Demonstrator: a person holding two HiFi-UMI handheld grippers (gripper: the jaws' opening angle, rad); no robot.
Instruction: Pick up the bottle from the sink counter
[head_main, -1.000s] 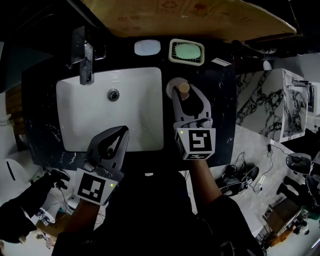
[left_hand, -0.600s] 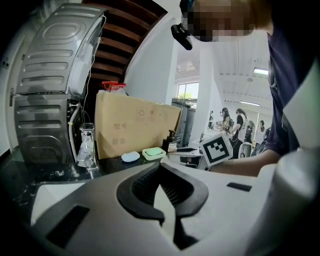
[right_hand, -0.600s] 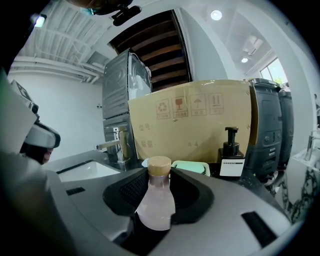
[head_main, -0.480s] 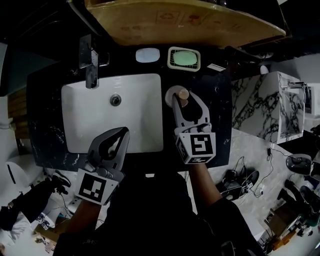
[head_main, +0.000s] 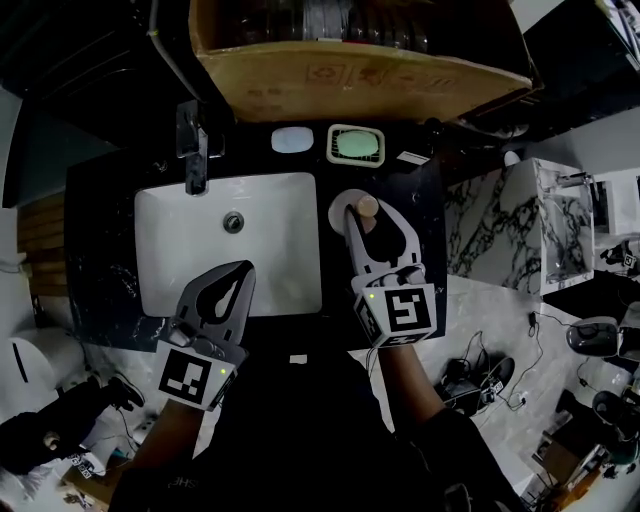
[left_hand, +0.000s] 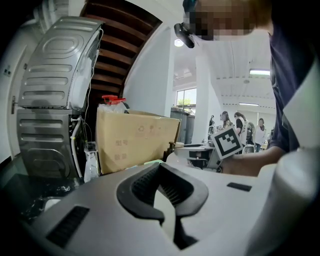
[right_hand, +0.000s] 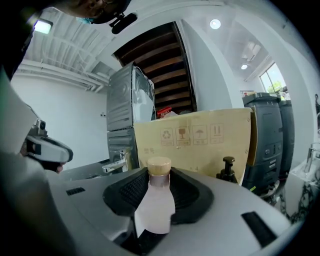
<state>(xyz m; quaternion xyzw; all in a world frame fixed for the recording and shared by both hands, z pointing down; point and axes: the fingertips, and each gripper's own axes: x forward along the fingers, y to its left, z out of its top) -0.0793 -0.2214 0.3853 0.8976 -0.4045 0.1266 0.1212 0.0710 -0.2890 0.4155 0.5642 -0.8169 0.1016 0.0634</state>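
Note:
The bottle (head_main: 350, 207) is pale and translucent with a tan cap (right_hand: 159, 166). It stands upright between the jaws of my right gripper (head_main: 367, 216), which is shut on its body, above the black sink counter (head_main: 420, 240) just right of the basin. In the right gripper view the bottle (right_hand: 155, 207) fills the gap between the ribbed pads (right_hand: 131, 192). My left gripper (head_main: 244, 268) hovers over the basin's front edge with its tips together and nothing in them. Those meeting jaws show again in the left gripper view (left_hand: 161, 168).
A white basin (head_main: 190, 270) with a chrome faucet (head_main: 193, 145) lies left of the bottle. Behind are a white soap bar (head_main: 292, 140), a dish with green soap (head_main: 356, 145), a pump dispenser (right_hand: 228, 170) and a cardboard box (head_main: 360, 60). A marble-patterned unit (head_main: 500, 220) stands to the right.
Both grippers have risen, and the counter looks smaller and farther below. The bottle stays clamped in the right gripper. The left gripper remains shut and empty.

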